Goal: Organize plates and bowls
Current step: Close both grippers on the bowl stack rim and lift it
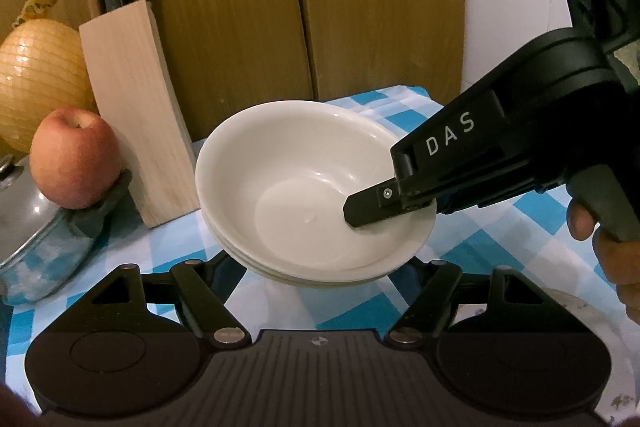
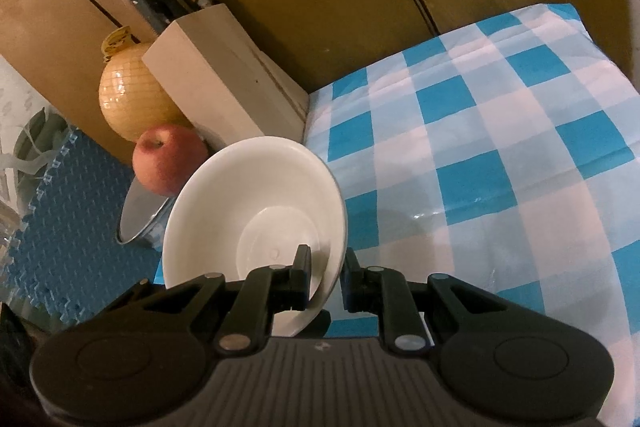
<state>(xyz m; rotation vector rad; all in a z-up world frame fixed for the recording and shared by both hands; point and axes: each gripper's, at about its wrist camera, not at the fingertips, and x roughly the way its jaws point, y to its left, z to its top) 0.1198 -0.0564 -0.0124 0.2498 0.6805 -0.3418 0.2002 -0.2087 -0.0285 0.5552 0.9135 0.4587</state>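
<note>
Bowls: a stack of white bowls [image 1: 304, 187] above the blue checked cloth [image 1: 500, 239], mouths facing up, slightly tilted.
Right gripper [image 1: 354, 213]: nearly closed, pinching the stack's rim at its right side.
Left gripper [image 1: 320, 269]: jaws spread wide around the stack's near edge; contact hidden.
Neighbours: knife block [image 1: 136, 115], apple [image 1: 74, 157].

Brown wooden cabinet doors [image 1: 248, 7] stand behind the table's blue-and-white checked cloth [image 2: 500, 155]. Dim, warm light. Blue foam matting [image 2: 72, 219] covers the floor.
</note>
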